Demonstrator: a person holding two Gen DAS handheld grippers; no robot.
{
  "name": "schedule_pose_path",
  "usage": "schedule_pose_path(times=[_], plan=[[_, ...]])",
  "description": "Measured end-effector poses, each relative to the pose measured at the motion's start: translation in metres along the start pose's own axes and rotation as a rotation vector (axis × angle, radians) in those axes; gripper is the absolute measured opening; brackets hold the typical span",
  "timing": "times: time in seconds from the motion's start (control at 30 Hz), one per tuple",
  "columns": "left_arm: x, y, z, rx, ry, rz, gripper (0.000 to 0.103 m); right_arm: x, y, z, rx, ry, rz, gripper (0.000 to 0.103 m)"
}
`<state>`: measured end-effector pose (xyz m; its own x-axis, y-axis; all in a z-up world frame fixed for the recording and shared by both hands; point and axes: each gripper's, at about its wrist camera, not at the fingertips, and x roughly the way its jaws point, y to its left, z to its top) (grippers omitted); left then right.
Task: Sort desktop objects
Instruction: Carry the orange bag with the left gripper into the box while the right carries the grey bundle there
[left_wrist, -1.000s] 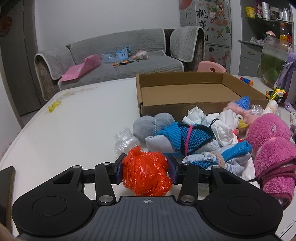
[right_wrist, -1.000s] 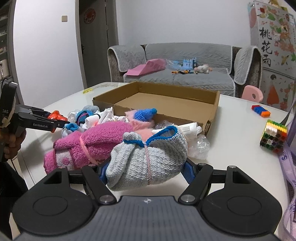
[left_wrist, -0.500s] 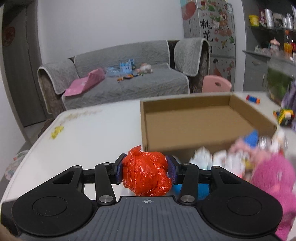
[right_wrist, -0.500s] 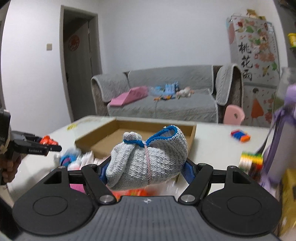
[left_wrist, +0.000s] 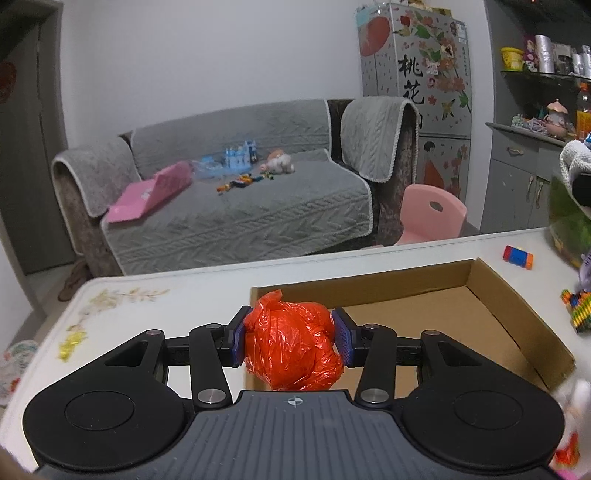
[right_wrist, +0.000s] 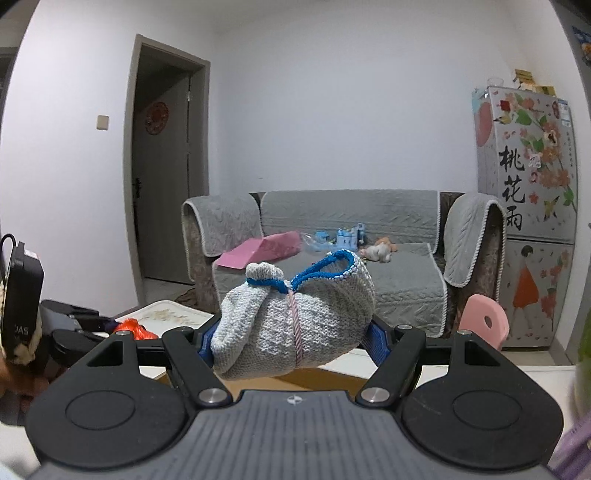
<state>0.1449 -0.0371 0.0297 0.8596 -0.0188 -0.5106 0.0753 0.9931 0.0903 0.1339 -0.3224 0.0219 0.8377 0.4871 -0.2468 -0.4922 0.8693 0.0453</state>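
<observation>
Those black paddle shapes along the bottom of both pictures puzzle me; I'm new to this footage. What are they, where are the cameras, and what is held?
They are two hand-held grippers, one in each of a person's hands; no robot arm is involved. Each carries a fisheye camera looking forward along its two fingers, so each picture shows its own gripper from behind. In the left wrist view, the left gripper is shut on a crumpled orange plastic bag, above the shallow brown cardboard box on the white table. In the right wrist view, the right gripper is shut on a grey knitted bundle with blue trim.
</observation>
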Motion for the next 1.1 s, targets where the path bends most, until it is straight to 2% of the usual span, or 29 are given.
schedule_pose_path(times=[0.27, 0.57, 0.8, 1.1], plan=[[0.042, -0.004, -0.008, 0.0, 0.073, -0.019, 0.052, 0.04, -0.011, -0.033, 0.04, 0.134, -0.015, 0.07], [0.056, -0.009, -0.016, 0.054, 0.111, -0.019, 0.053, 0.047, -0.02, -0.036, 0.105, 0.176, 0.115, 0.07], [0.065, -0.014, -0.018, 0.082, 0.138, -0.028, 0.053, 0.056, -0.008, -0.038, 0.068, 0.243, 0.134, 0.071], [0.077, -0.016, -0.004, 0.115, 0.137, 0.029, 0.053, 0.072, 0.002, -0.023, -0.013, 0.284, 0.13, 0.071]])
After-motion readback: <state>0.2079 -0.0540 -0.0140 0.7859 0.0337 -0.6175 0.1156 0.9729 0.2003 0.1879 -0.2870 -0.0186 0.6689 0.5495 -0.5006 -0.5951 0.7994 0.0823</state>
